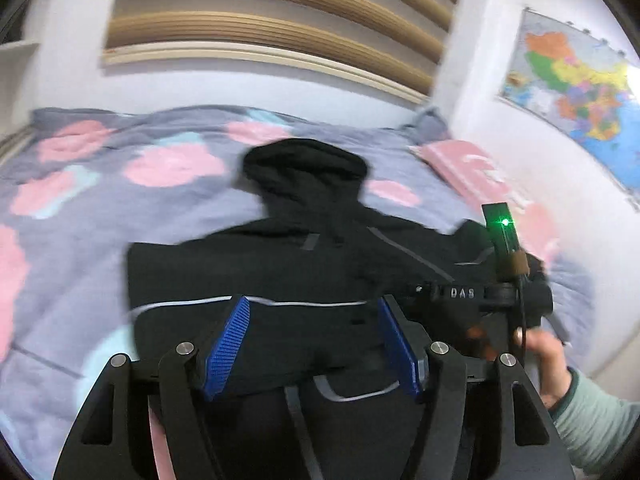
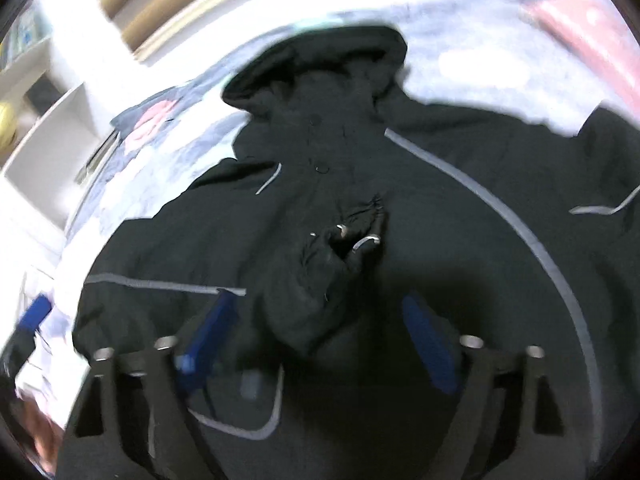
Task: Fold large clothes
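A black hooded jacket (image 1: 304,256) with grey piping lies spread on the bed, hood toward the wall. It fills the right wrist view (image 2: 400,208), where a sleeve cuff (image 2: 344,248) lies folded across the chest. My left gripper (image 1: 314,336) is open, its blue pads (image 1: 228,344) apart above the jacket's lower part. My right gripper (image 2: 320,344) is open over the jacket's middle, blurred by motion. The right gripper's body (image 1: 508,280) shows in the left wrist view, held by a hand at the jacket's right sleeve.
The bed has a grey-blue sheet with pink flowers (image 1: 120,168). A pink pillow (image 1: 472,172) lies at the right by the wall. A wooden slatted headboard (image 1: 280,20) and a wall map (image 1: 580,92) are behind. White shelves (image 2: 44,140) stand left of the bed.
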Available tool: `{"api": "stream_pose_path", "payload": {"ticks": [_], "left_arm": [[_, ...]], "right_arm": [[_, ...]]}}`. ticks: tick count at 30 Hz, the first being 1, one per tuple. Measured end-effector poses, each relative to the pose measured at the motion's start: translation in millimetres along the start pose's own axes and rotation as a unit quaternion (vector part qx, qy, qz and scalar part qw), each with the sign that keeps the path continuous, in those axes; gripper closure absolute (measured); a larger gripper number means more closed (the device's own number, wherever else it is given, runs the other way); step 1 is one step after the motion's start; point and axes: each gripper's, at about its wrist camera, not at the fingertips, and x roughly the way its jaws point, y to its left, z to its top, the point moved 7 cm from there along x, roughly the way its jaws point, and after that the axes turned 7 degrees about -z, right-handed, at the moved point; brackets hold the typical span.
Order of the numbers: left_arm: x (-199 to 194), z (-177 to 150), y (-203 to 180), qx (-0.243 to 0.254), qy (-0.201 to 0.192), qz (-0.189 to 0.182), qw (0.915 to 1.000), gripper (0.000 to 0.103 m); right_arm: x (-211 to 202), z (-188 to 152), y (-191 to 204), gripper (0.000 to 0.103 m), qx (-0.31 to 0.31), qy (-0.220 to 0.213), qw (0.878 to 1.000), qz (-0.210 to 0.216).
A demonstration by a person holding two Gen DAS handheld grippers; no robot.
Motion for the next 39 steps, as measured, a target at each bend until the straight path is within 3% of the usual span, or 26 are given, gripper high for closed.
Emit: {"api": "stream_pose_path", "payload": {"ticks": [1,3,4,6,10,12,14,17,19,21,23,27,30,33,37,39], "left_arm": [[-5,0,9,-0.010,0.000,0.010,0.9999,0.036],[-9,0,29,-0.038,0.000,0.035,0.9987,0.036],[-9,0,36,-0.047,-0.001,0.048,0.9978,0.036],[-6,3,49,-0.058,-0.003,0.072,0.9957,0.036],[6,12,47,-0.055,0.002,0.070,0.9960,0.036],[29,12,36,-0.033,0.018,0.067,0.9970,0.036],[60,6,27,-0.017,0.051,0.072,0.9960,0.036],[109,-18,28,-0.026,0.118,0.069,0.9903,0.036],[137,-40,36,-0.024,0.161,0.095,0.9820,0.037],[145,-49,37,-0.006,0.167,0.111,0.9796,0.037],[142,-47,36,-0.006,0.167,0.112,0.9795,0.037],[120,-30,27,-0.009,0.137,0.100,0.9855,0.037],[94,-7,11,-0.016,0.090,0.060,0.9940,0.037],[85,5,-9,-0.022,0.070,0.032,0.9968,0.037],[111,-17,-14,-0.016,0.104,0.034,0.9939,0.037],[139,-45,-2,-0.041,0.150,0.046,0.9867,0.037]], "right_arm": [[10,1,2,0.055,0.002,0.018,1.000,0.010],[26,2,7,0.068,-0.006,0.048,0.999,0.011],[25,5,8,0.076,-0.013,0.039,0.999,0.008],[0,16,10,0.077,-0.040,-0.011,0.999,-0.002],[-57,42,-15,0.077,-0.048,-0.095,0.994,-0.036],[-83,54,-45,0.077,-0.047,-0.133,0.986,-0.087],[-89,58,-72,0.077,-0.044,-0.141,0.982,-0.120],[-65,53,-113,0.077,-0.021,-0.101,0.985,-0.135],[-37,42,-135,0.077,-0.007,-0.063,0.987,-0.147],[-4,25,-159,0.077,0.019,-0.017,0.990,-0.138],[3,17,-171,0.077,0.036,-0.013,0.992,-0.118],[-20,26,-173,0.058,0.041,-0.025,0.991,-0.124],[-67,42,-157,0.045,0.023,-0.092,0.988,-0.120],[-93,53,-124,0.045,-0.021,-0.127,0.985,-0.118],[-68,46,-90,0.045,-0.080,-0.106,0.984,-0.119],[-28,30,-96,0.045,-0.091,-0.058,0.982,-0.152]]}}
